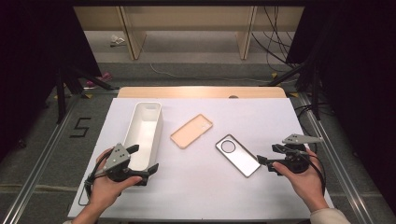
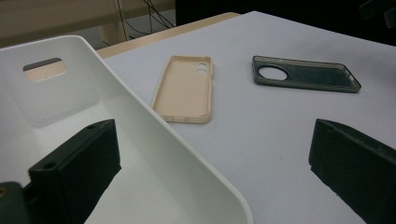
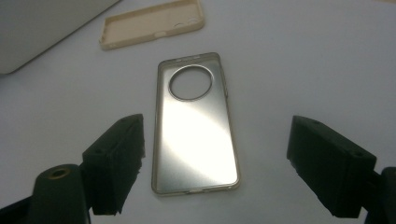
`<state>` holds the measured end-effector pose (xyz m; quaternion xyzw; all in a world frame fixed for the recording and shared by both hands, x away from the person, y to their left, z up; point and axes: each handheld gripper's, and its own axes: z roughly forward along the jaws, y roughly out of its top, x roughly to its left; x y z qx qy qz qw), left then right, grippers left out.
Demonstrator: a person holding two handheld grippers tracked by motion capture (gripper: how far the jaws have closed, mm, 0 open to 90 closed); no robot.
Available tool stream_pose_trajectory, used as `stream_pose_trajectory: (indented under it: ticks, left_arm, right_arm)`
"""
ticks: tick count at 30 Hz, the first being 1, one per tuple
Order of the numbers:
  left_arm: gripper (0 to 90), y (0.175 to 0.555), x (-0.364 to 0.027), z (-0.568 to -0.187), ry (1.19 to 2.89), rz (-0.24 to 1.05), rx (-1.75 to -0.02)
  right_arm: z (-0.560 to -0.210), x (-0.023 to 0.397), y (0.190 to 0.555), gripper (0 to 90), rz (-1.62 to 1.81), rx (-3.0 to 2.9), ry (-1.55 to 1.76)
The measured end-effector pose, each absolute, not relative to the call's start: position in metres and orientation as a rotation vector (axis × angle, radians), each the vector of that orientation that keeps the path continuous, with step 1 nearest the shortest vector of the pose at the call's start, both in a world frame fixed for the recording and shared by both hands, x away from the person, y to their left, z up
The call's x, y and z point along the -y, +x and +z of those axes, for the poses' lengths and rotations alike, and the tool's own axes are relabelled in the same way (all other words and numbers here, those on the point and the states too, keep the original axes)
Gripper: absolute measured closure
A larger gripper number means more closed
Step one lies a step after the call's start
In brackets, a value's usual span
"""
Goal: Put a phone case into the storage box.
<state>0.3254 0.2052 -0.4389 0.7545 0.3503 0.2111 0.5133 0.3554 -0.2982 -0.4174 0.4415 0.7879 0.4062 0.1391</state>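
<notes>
Left gripper (image 1: 142, 163) jaws apart straddling long white plastic bin (image 1: 150, 122) wall, right gripper (image 1: 266, 155) jaws spread, empty, just beside grey translucent phone case with round cutout (image 1: 237, 155), beige rubber phone case (image 1: 191, 130) mid-table

Your high view looks forward and down over the whole white table (image 1: 280, 112), from well above. Your left gripper view sits low and close over the white bin's (image 2: 154, 140) rim, facing across the table. Your right gripper view hangs near above the grey phone case (image 3: 194, 135). All three share the beige phone case (image 1: 191, 131).
</notes>
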Motion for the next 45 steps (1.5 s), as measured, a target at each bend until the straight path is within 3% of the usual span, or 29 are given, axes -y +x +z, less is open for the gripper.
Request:
stream_pose_trajectory:
  ticks: [6, 9, 15, 16, 18, 30, 45]
  left_arm:
    - [1.8, 0.326, -0.205, -0.439, 1.817, 0.510, -0.841]
    - [2.0, 0.326, -0.205, -0.439, 1.819, 0.510, -0.841]
    - [2.4, 0.326, -0.204, -0.439, 1.824, 0.507, -0.841]
    - [2.4, 0.326, -0.204, -0.439, 1.825, 0.508, -0.840]
    - [2.5, 0.326, -0.204, -0.439, 1.827, 0.508, -0.838]
    - [2.8, 0.326, -0.203, -0.439, 1.827, 0.506, -0.833]
    - [2.9, 0.325, -0.203, -0.439, 1.825, 0.506, -0.833]
  right_arm:
    - [-0.419, 0.296, 0.357, 22.3, 1.161, -2.281, 1.276]
    - [-0.419, 0.296, 0.359, 37.5, 1.138, -2.289, 1.286]
    - [-0.424, 0.293, 0.371, 79.9, 0.984, -2.352, 1.300]
    - [-0.424, 0.293, 0.371, 79.9, 0.984, -2.352, 1.300]
    - [-0.431, 0.287, 0.380, 89.4, 0.858, -2.409, 1.340]
    - [-0.455, 0.278, 0.416, 90.0, 0.484, -2.546, 1.413]
    - [-0.456, 0.251, 0.405, 90.0, 0.421, -2.704, 1.308]
